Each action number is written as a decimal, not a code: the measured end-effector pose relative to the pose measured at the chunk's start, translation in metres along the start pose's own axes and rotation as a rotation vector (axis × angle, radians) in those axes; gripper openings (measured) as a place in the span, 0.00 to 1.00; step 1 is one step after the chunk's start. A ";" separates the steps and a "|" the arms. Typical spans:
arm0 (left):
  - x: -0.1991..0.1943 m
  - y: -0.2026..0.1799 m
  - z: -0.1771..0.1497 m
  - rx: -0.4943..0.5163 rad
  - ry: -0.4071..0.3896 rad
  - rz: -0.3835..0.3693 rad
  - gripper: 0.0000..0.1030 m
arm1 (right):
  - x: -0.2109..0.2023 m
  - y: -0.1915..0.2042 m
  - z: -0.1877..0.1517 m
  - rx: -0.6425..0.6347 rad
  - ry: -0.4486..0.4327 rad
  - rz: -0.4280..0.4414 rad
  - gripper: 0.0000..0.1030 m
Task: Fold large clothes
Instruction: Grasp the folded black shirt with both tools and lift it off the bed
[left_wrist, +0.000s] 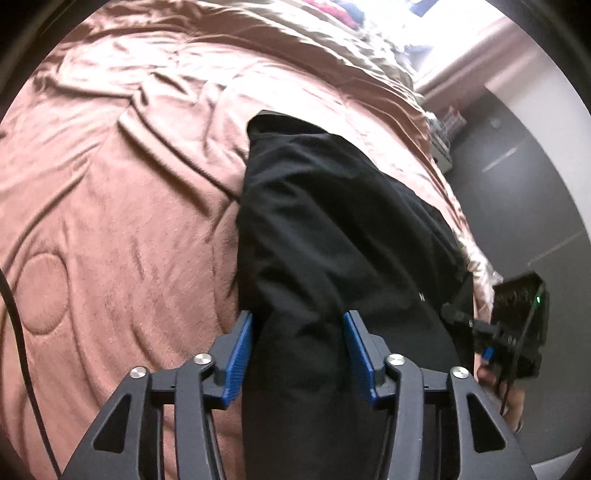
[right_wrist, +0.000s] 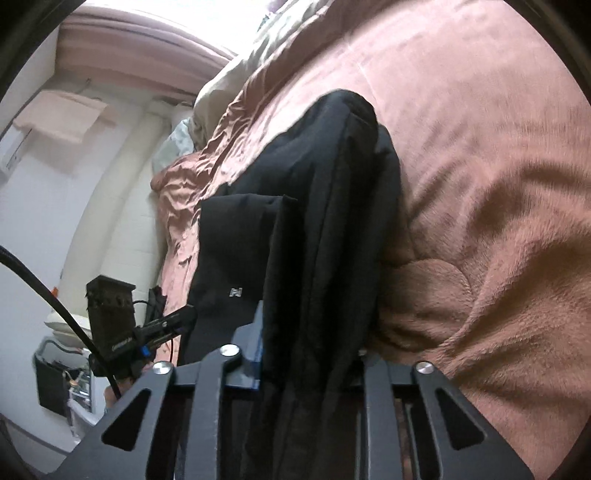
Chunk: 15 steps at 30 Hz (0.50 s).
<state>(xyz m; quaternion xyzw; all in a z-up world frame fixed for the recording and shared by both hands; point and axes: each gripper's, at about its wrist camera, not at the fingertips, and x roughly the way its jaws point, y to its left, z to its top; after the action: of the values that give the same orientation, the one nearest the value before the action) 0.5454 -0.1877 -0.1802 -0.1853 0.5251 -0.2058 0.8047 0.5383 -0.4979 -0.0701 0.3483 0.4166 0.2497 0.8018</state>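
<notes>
A black garment (left_wrist: 325, 206) lies folded lengthwise on a pink-brown blanket (left_wrist: 110, 221). In the left wrist view its near end is bunched between the blue pads (left_wrist: 238, 354) of my left gripper (left_wrist: 298, 316), which touch it on both sides. In the right wrist view the same garment (right_wrist: 332, 206), with a small white logo (right_wrist: 235, 292), drapes over my right gripper (right_wrist: 310, 332). That gripper is shut on the cloth: one blue pad (right_wrist: 258, 332) shows and the other finger is hidden under fabric. Each gripper appears in the other's view, the right gripper (left_wrist: 517, 325) and the left gripper (right_wrist: 118, 328).
The blanket (right_wrist: 480, 184) covers a bed whose edge runs beside the garment. Dark floor (left_wrist: 517, 192) and a white wall (right_wrist: 44, 221) lie beyond it. Beige bedding (right_wrist: 229, 74) is heaped at the far end. A black cable (left_wrist: 14, 314) hangs at the left. A hand (left_wrist: 487, 373) holds the right gripper.
</notes>
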 end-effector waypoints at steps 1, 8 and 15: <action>-0.001 -0.001 0.000 -0.001 -0.001 0.009 0.38 | -0.002 0.006 -0.001 -0.011 -0.008 -0.005 0.15; -0.036 -0.006 -0.005 -0.024 -0.056 -0.011 0.21 | -0.024 0.052 -0.015 -0.083 -0.048 -0.031 0.13; -0.100 -0.009 -0.014 -0.023 -0.151 -0.055 0.17 | -0.048 0.107 -0.036 -0.164 -0.082 -0.003 0.13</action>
<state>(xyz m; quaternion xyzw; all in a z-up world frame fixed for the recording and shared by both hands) 0.4950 -0.1434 -0.1037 -0.2240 0.4601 -0.2072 0.8338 0.4706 -0.4508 0.0207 0.2910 0.3620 0.2670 0.8444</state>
